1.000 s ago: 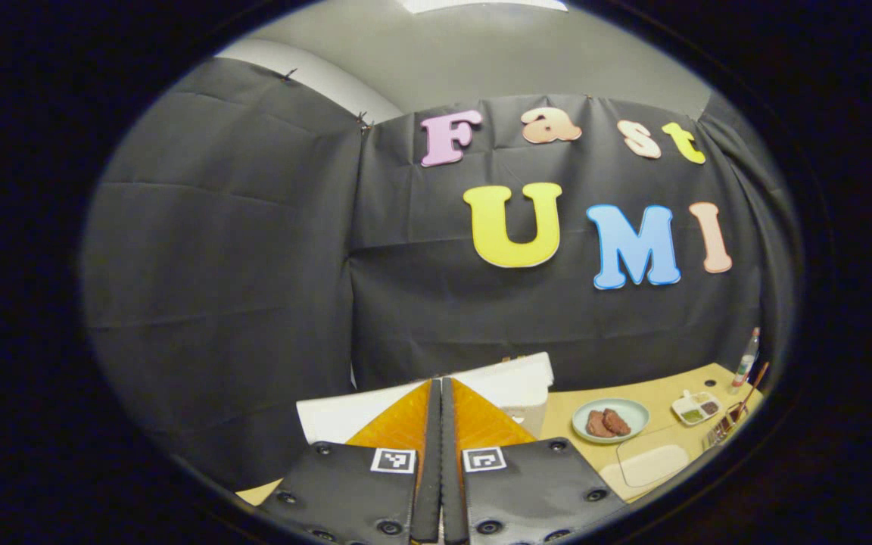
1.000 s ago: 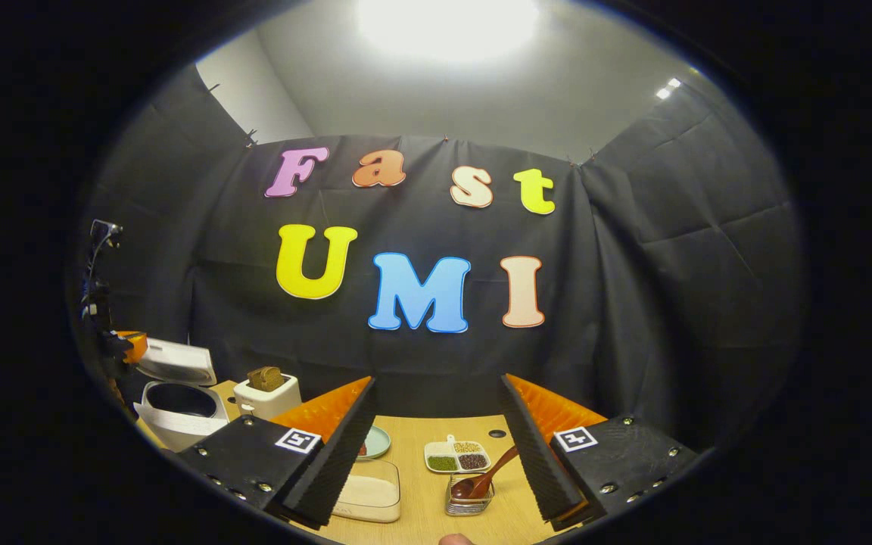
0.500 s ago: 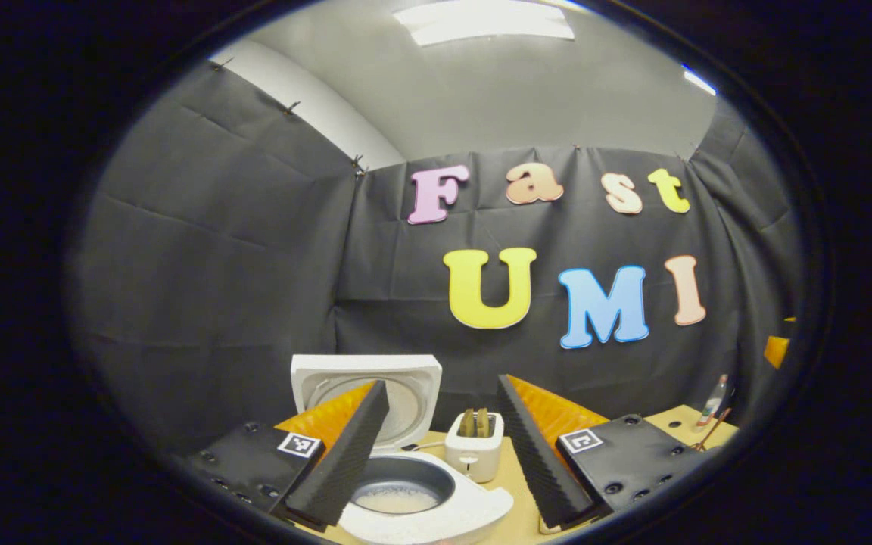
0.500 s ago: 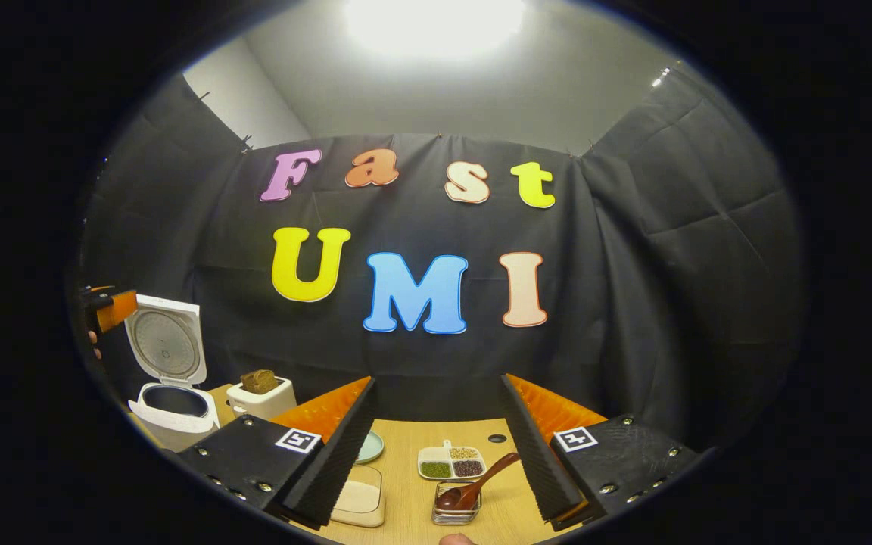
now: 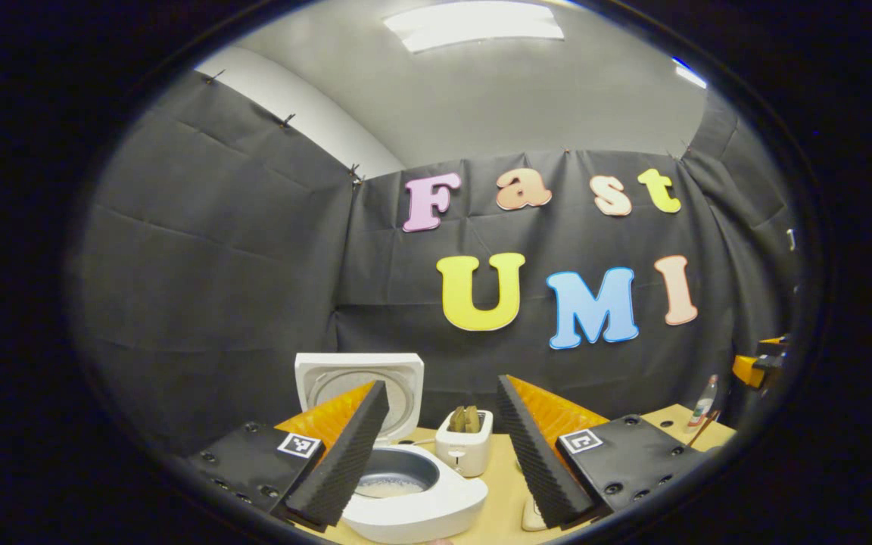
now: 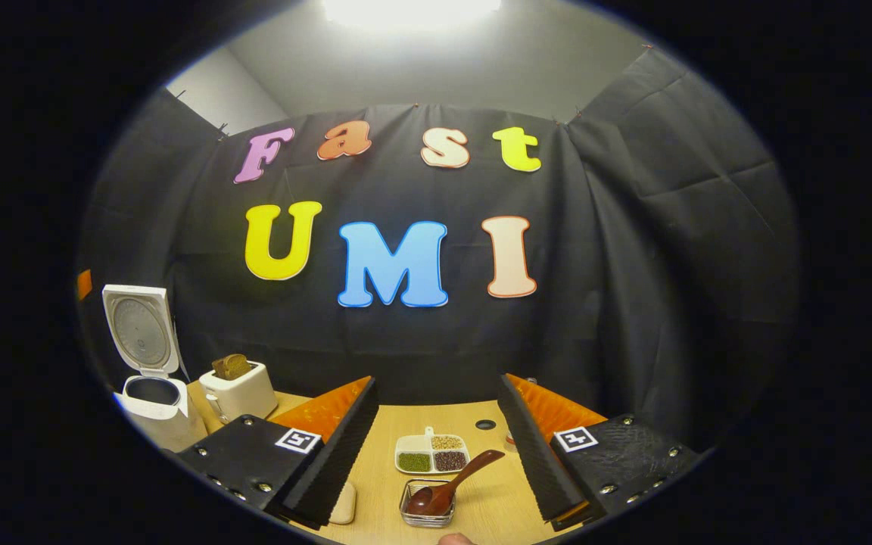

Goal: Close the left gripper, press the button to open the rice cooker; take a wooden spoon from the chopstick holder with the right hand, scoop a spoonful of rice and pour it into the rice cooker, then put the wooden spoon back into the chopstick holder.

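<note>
I have the rice cooker (image 5: 406,492) standing open on the left end of the table (image 6: 474,424), lid (image 5: 360,382) upright and inner pot exposed, so I judge the button press done and the spoon pickup next. My left gripper (image 5: 442,446) hangs just near of the cooker with its fingers spread apart, holding nothing. My right gripper (image 6: 436,446) is also spread wide and empty, and it is clearly the nearer one to the wooden spoon (image 6: 451,484).

The spoon lies straight ahead of the right gripper, between the lines of its two fingers and low in the right gripper view. Its bowl sits down in the small clear holder (image 6: 427,513); its handle runs up and away to the far right, tilted, free end pointing toward the right finger. A divided dish (image 6: 431,454) of grains sits just beyond it. I would close on the handle across that slanted axis.
</note>
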Tool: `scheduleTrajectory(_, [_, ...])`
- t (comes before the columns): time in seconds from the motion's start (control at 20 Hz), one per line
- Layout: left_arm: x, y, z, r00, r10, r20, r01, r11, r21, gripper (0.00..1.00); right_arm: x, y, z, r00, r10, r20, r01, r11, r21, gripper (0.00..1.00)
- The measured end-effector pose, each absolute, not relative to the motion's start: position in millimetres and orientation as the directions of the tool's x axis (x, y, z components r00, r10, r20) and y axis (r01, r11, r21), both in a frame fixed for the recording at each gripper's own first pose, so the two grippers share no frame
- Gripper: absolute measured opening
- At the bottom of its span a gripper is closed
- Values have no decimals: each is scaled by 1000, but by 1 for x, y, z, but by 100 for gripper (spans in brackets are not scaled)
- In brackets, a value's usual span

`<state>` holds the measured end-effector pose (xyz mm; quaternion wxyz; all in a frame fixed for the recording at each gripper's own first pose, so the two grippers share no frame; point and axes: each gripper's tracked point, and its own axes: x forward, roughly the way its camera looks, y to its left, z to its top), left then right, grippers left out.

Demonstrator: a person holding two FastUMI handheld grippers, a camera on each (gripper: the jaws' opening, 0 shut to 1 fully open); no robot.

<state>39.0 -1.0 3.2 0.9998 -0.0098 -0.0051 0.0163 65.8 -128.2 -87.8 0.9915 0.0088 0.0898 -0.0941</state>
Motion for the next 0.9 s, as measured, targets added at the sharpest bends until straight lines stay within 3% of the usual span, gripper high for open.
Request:
scheduleTrajectory(0.3, [25, -11, 9, 998, 55, 10, -55, 998, 5, 100, 86, -155, -141, 938, -182, -295, 210, 976, 65, 96])
scheduleTrajectory(0.9, [7, -13, 2, 990, 136, -26, -134, 990, 50, 100, 104, -184, -261, 827, -125, -548, 268, 945, 188, 96])
